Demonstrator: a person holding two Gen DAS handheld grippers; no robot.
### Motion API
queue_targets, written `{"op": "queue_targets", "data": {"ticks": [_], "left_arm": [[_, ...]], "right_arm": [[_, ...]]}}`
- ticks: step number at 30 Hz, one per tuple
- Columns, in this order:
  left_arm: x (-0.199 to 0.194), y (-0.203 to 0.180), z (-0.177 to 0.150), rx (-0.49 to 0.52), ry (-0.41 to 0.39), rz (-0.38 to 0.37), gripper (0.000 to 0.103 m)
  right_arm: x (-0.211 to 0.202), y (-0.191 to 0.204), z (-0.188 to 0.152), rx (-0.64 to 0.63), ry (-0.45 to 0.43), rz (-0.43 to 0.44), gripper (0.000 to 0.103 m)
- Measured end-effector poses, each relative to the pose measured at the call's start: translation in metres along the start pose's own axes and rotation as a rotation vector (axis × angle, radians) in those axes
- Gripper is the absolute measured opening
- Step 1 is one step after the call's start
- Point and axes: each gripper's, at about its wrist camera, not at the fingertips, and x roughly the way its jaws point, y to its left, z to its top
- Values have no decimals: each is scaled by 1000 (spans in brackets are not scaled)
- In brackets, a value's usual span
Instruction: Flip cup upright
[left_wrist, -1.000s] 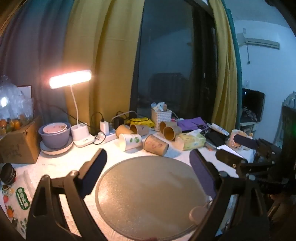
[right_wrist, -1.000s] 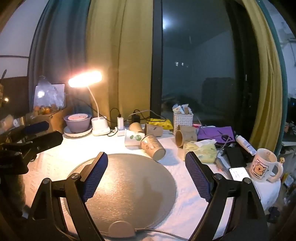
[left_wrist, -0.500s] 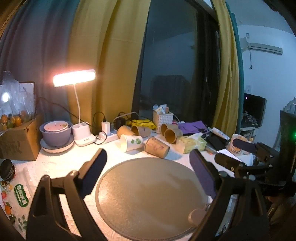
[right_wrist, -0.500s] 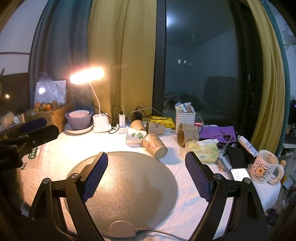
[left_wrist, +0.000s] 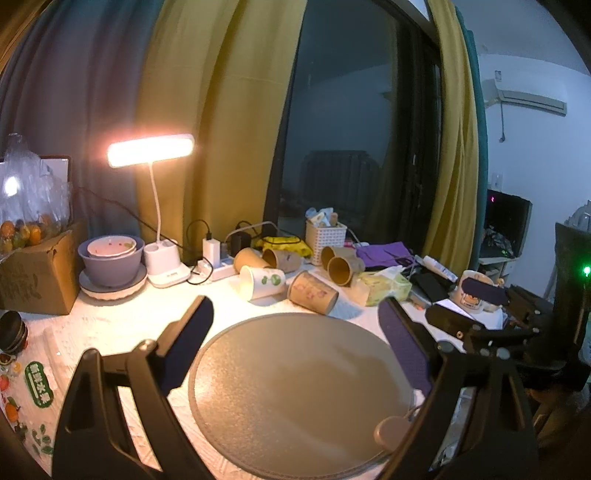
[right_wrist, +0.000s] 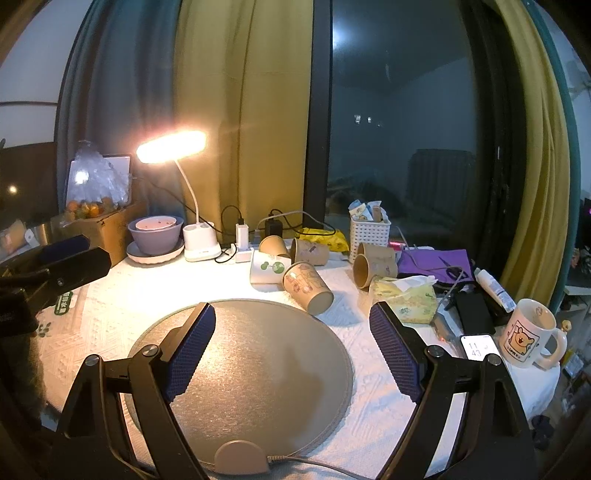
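Six paper cups lie tipped on the counter (right_wrist: 110, 306) behind the round mat (right_wrist: 258, 354). Nearest is a brown printed cup (right_wrist: 308, 287) (left_wrist: 312, 292), on its side at the mat's far edge, mouth toward the right claw. One white cup (right_wrist: 266, 267) touches it; four brown ones lie behind. Both claws, left (left_wrist: 295, 350) and right (right_wrist: 291, 352), hover spread and empty over the mat, well short of the cup.

Both grippers — left gripper (left_wrist: 295, 325) and right gripper (right_wrist: 291, 325) — hover level, fingers spread wide, holding nothing.
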Motion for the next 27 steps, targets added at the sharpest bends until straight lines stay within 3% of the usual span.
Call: {"op": "queue_targets", "data": {"ticks": [27], "left_arm": [[-6,0,1,-13,-1,-12,92]], "right_arm": [[2,0,4,-2,4,-2,88]]}}
